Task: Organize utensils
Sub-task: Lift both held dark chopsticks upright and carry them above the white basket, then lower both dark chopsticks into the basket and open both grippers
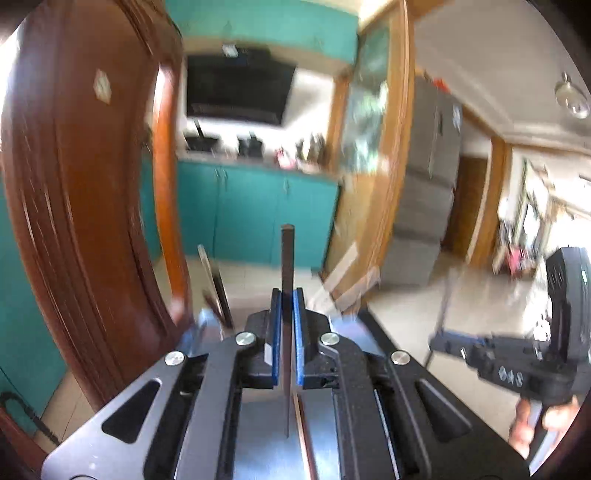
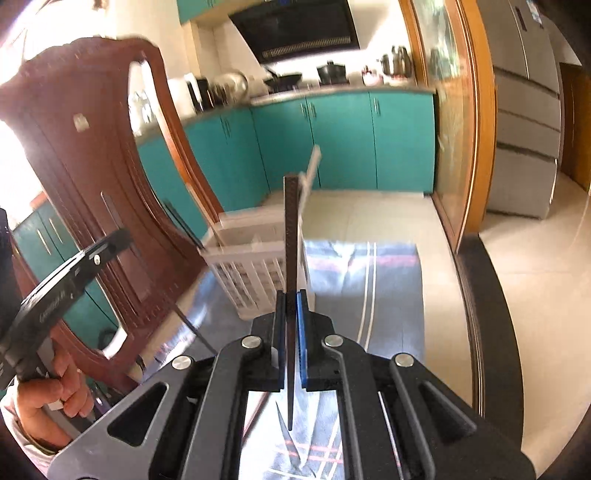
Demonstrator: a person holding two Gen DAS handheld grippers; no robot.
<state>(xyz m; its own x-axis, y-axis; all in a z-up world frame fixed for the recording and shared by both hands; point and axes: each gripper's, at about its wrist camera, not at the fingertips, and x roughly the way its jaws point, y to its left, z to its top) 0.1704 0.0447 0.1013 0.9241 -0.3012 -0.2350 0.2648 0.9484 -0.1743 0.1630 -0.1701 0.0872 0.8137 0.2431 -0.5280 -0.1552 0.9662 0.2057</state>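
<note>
A home kitchen, seen across a dining area — straight ahead of the claw run teal base cabinets under a counter crowded with pots and a wok, and a black range hood hangs above them. To the right stands a steel refrigerator beyond a wooden door frame. Left, close by, rises a carved wooden chair back — household furniture.
</note>
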